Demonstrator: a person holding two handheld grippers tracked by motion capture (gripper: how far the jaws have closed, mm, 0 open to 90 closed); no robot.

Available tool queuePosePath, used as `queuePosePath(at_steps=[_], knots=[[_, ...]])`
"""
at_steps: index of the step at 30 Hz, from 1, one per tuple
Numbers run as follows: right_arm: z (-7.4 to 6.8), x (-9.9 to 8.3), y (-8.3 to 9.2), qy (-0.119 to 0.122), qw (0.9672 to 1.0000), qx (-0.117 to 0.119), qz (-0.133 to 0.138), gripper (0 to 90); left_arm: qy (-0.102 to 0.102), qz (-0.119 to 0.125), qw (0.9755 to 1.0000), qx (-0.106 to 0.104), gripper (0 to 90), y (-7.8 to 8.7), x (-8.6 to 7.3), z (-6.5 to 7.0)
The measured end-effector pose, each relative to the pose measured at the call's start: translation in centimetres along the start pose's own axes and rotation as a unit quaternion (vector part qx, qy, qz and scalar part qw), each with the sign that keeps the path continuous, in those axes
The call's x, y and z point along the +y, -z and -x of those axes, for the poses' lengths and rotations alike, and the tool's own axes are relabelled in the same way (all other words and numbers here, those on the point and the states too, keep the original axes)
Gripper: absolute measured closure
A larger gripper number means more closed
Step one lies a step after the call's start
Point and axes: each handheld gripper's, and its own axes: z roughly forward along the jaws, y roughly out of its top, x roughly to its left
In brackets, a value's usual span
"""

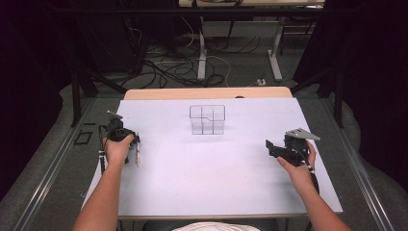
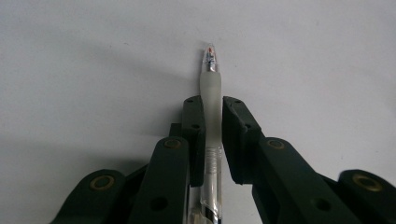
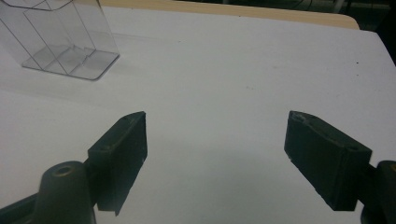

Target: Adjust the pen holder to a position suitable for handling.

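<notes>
A clear pen (image 2: pixel 209 84) with a frosted grip and a red tip lies between the black jaws of my left gripper (image 2: pixel 212 105), which is shut on its grip section. The tip sticks out past the fingertips, just over the white table. In the high view the pen (image 1: pixel 138 157) lies beside the left hand at the table's left side, with my left gripper (image 1: pixel 136 144) over it. My right gripper (image 1: pixel 272 148) hovers at the table's right side. Its jaws stand wide apart over bare table, so my right gripper (image 3: pixel 217 119) is open.
A clear plastic organiser (image 1: pixel 207 120) with several compartments stands upright at the far middle of the white table (image 1: pixel 216 183); the same organiser (image 3: pixel 60 42) shows at the upper left of the right gripper view. Table legs and cables lie on the floor beyond.
</notes>
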Motion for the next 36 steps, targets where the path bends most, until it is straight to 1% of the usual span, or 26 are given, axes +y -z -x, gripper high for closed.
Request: queuePosePath(at_steps=[4, 5, 9, 13, 15, 16, 17, 18, 19, 22, 25, 26, 28, 30, 32, 33, 34, 36], knots=[[0.0, 0.0, 0.0, -0.004, 1.0, 0.001, 0.0, 21.1, 0.0, 0.001, 1.0, 0.001, 79.7, 0.0, 0.0, 0.0], [-0.1, 0.0, 0.0, -0.004, 1.0, 0.001, 0.0, 21.1, 0.0, -0.001, 1.0, -0.003, 79.7, 0.0, 0.0, 0.0], [0.0, 0.0, 0.0, 0.001, 1.0, 0.002, 0.001, 21.1, -0.005, 0.0, 1.0, -0.006, 79.7, 0.2, -0.1, 0.1], [0.1, 0.0, 0.0, 0.0, 1.0, 0.004, 0.003, 21.1, -0.002, 0.007, 0.9999, -0.008, 79.7, 0.4, -0.1, 0.2], [0.1, 0.0, 0.0, 0.0, 1.0, 0.003, 0.002, 21.1, -0.005, 0.011, 0.9998, -0.015, 79.7, 0.7, -0.2, 0.2], [0.1, 0.0, 0.0, -0.001, 1.0, 0.004, 0.003, 21.1, -0.004, 0.016, 0.9998, -0.015, 79.7, 0.8, -0.2, 0.3], [0.1, 0.0, 0.0, -0.001, 1.0, 0.004, 0.003, 21.1, -0.007, 0.016, 0.9997, -0.019, 79.7, 0.9, -0.2, 0.2], [0.1, 0.0, 0.0, -0.001, 1.0, 0.004, 0.003, 21.1, -0.008, 0.018, 0.9996, -0.019, 79.8, 1.0, -0.2, 0.3], [0.1, 0.0, 0.0, 0.0, 1.0, 0.004, 0.004, 21.1, -0.005, 0.018, 0.9995, -0.025, 79.7, 1.1, -0.2, 0.4], [0.1, 0.1, 0.1, -0.001, 1.0, 0.003, 0.003, 21.1, -0.009, 0.025, 0.9993, -0.026, 79.8, 1.3, -0.3, 0.5], [0.1, 0.1, 0.1, -0.001, 1.0, 0.002, 0.002, 21.1, -0.01, 0.027, 0.999, -0.035, 79.8, 1.7, -0.3, 0.6], [0.1, 0.1, 0.1, -0.001, 1.0, 0.003, 0.003, 21.1, -0.009, 0.033, 0.9989, -0.033, 79.7, 1.7, -0.3, 0.6], [0.1, 0.1, 0.1, 0.0, 1.0, -0.003, 0.004, 21.1, -0.012, 0.035, 0.9986, -0.038, 79.8, 2.0, -0.3, 0.7], [0.1, 0.1, 0.1, -0.002, 1.0, 0.0, 0.003, 21.1, -0.012, 0.043, 0.9982, -0.04, 79.8, 2.2, -0.4, 0.8], [0.1, 0.1, 0.2, -0.001, 1.0, -0.001, 0.003, 21.1, -0.014, 0.043, 0.998, -0.044, 79.8, 2.5, -0.4, 0.9], [0.1, 0.1, 0.1, -0.001, 1.0, 0.0, 0.003, 21.1, -0.014, 0.048, 0.9975, -0.051, 79.8, 2.6, -0.4, 1.0], [0.1, 0.1, 0.1, -0.003, 1.0, 0.0, 0.002, 21.1, -0.012, 0.053, 0.9974, -0.048, 79.7, 2.7, -0.4, 1.1], [0.1, 0.1, 0.2, -0.002, 1.0, 0.0, 0.003, 21.1, -0.019, 0.057, 0.9969, -0.051, 79.7, 3.0, -0.5, 1.2]])
